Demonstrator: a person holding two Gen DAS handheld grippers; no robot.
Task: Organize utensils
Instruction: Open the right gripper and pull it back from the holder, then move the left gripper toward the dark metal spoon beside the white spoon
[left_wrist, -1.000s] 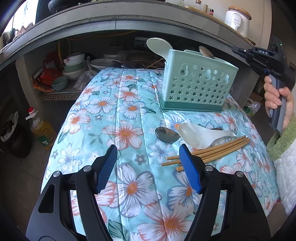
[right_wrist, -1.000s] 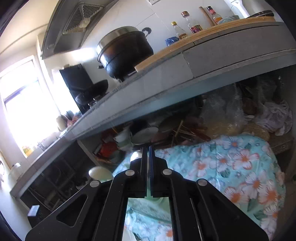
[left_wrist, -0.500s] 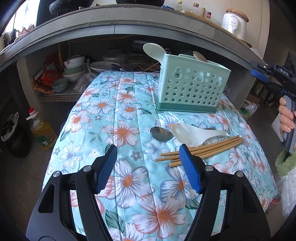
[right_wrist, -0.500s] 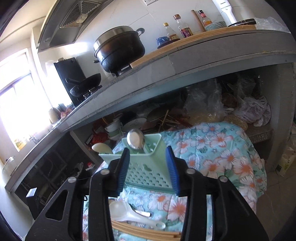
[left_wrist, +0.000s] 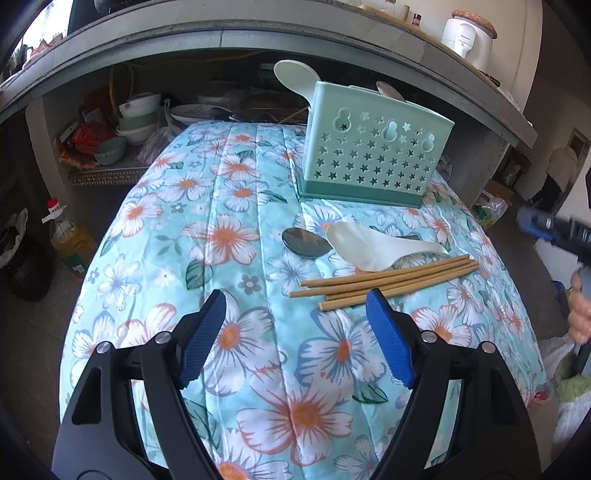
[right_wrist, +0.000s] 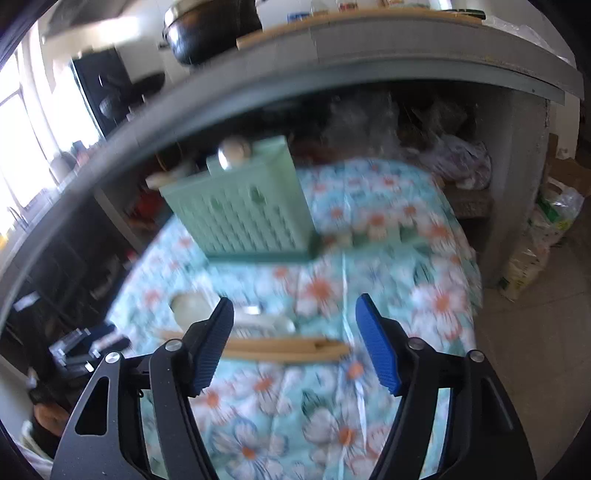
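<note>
A mint-green star-holed caddy (left_wrist: 373, 155) stands at the back of the flowered table and holds a white ladle (left_wrist: 295, 79) and a metal spoon (left_wrist: 389, 92). In front of it lie a metal spoon (left_wrist: 304, 242), a white soup spoon (left_wrist: 369, 247) and several wooden chopsticks (left_wrist: 388, 280). My left gripper (left_wrist: 297, 306) hovers just short of the chopsticks, its jaws opening with nothing between them. The right wrist view is blurred. There my right gripper (right_wrist: 295, 314) hangs above the chopsticks (right_wrist: 280, 347) facing the caddy (right_wrist: 243, 206), its jaws also opening and empty.
The flowered cloth (left_wrist: 236, 236) falls away at its rounded edges. A grey counter overhangs the table's back, with bowls (left_wrist: 136, 118) stacked beneath it. An oil bottle (left_wrist: 70, 247) stands on the floor at the left, and plastic bags (right_wrist: 546, 236) lie at the right.
My right gripper went from shut to wide open and tipped down from the counter towards the table. In the left view it dropped to the right edge. The left jaws spread slightly wider.
</note>
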